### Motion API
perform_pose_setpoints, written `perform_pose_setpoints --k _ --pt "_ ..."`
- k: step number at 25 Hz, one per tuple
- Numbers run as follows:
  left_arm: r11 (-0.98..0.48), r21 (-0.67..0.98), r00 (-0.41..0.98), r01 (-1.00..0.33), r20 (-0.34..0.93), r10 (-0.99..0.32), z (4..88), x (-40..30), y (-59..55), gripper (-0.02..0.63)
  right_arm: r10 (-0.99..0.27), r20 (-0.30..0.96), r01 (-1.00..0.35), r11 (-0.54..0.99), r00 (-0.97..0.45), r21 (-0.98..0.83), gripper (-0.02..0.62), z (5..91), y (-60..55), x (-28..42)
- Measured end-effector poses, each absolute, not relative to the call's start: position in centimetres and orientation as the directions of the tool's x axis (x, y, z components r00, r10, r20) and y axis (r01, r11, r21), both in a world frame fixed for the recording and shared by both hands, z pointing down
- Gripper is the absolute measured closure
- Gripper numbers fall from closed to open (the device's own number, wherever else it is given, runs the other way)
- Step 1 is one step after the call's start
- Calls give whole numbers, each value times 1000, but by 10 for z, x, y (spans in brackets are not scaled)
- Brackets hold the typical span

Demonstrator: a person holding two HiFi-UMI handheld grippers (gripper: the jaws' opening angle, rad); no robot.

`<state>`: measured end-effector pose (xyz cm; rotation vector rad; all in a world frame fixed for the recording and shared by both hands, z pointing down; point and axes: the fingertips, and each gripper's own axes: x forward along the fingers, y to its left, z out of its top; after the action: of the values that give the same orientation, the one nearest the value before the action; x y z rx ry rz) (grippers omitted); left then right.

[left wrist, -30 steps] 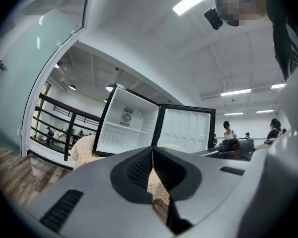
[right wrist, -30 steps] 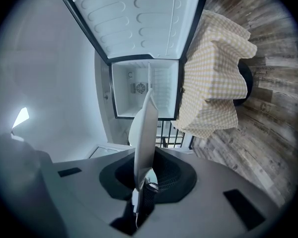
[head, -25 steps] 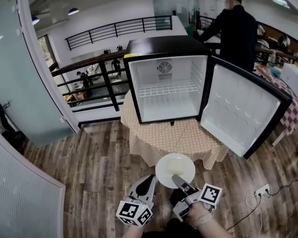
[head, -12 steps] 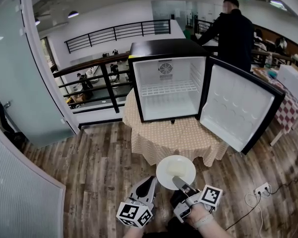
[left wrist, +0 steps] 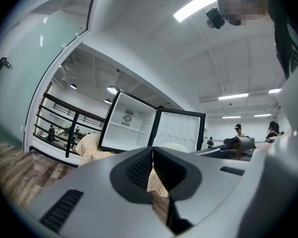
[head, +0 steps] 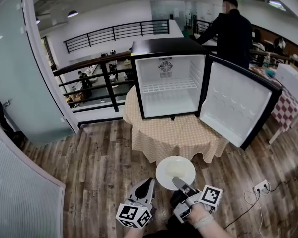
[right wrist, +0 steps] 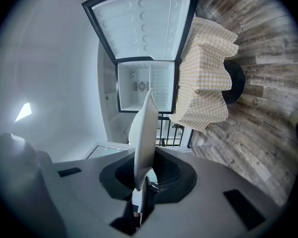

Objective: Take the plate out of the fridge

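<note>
the plate (head: 175, 172) is out of the fridge (head: 169, 86), held in the air well in front of it, above the floor (head: 99, 167). the right claw (head: 177, 181) pinches its near rim. the left claw (head: 150, 181), just left of the plate, is pressed together and empty. the plate looks stiff, smooth and breakable. held by one edge it may tip or slip, so a deep, firm bite on the rim suits it.

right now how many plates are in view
1. The plate is clamped by its rim in the right claw, over the floor before the open fridge, which shows none inside.
</note>
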<state>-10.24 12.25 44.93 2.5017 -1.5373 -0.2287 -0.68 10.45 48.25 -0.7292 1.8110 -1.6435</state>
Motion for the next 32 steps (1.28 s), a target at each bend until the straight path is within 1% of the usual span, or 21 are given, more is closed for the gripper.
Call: perform_pose_setpoints --k 8,20,32 --pt "-458 248 463 -854 -41 -885 448 -98 123 595 -735 -57 -21 97 -676 -995 538 482 107 -3" --pt "-445 245 449 -861 -44 -893 447 -107 111 595 -714 -52 -27 99 -698 -995 538 481 94 -15" --pt "-446 242 456 -861 -20 -890 456 -102 72 595 -712 -28 -29 69 -701 -997 538 494 56 -11"
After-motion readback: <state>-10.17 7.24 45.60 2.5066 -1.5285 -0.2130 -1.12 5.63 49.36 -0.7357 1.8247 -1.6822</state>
